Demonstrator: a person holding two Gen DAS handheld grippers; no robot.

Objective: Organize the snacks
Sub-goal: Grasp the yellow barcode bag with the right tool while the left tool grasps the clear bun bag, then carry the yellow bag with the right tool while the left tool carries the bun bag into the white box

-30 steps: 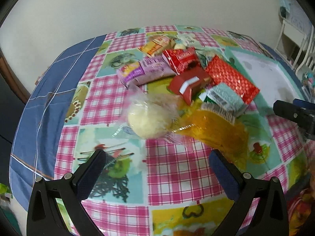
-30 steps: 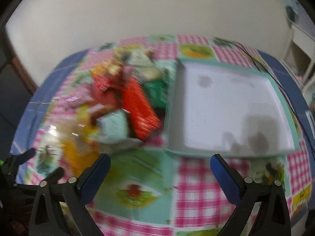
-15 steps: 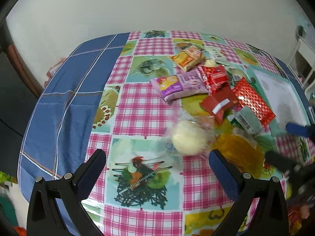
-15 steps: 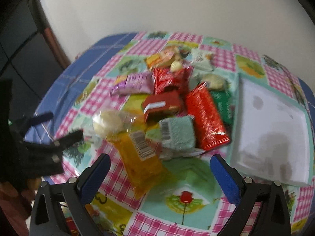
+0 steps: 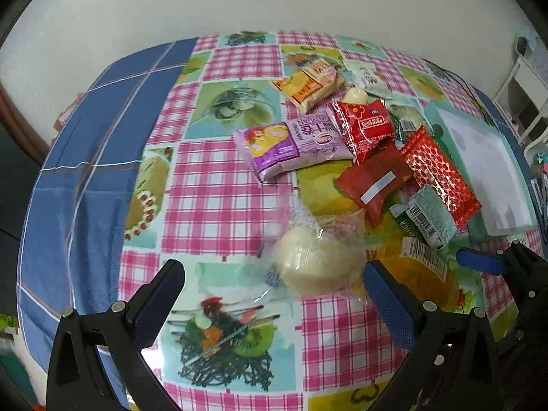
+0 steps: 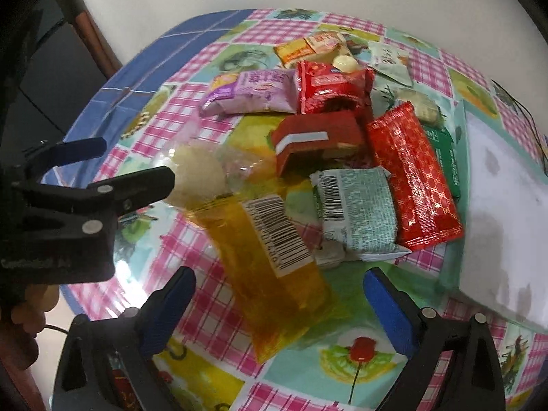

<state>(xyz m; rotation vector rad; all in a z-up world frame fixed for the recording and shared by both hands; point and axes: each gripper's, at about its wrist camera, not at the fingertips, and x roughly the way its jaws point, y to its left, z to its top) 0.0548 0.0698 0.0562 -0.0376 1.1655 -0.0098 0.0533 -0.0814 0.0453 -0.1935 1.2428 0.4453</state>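
Note:
A pile of snack packs lies on the checked tablecloth. A pale round bun in clear wrap (image 5: 316, 263) (image 6: 198, 174) lies nearest my left gripper (image 5: 274, 294), which is open just short of it. An orange pack with a barcode (image 6: 274, 260) lies between the fingers of my open right gripper (image 6: 279, 294). Behind are a pale green pack (image 6: 356, 212), a shiny red pack (image 6: 412, 174), a dark red pack (image 6: 316, 140), a purple pack (image 5: 294, 144) and yellow packs (image 5: 308, 84). A white tray (image 5: 486, 167) (image 6: 507, 219) sits right of the pile.
The left gripper shows in the right wrist view (image 6: 102, 178) at the left, fingers apart near the bun. The blue cloth border (image 5: 78, 178) marks the table's left edge. A wall stands behind the table. White furniture (image 5: 524, 96) is at far right.
Both grippers have moved in toward the pile. The left camera now sits closer to the bun. The right gripper has swung left from the tray and now straddles the orange pack.

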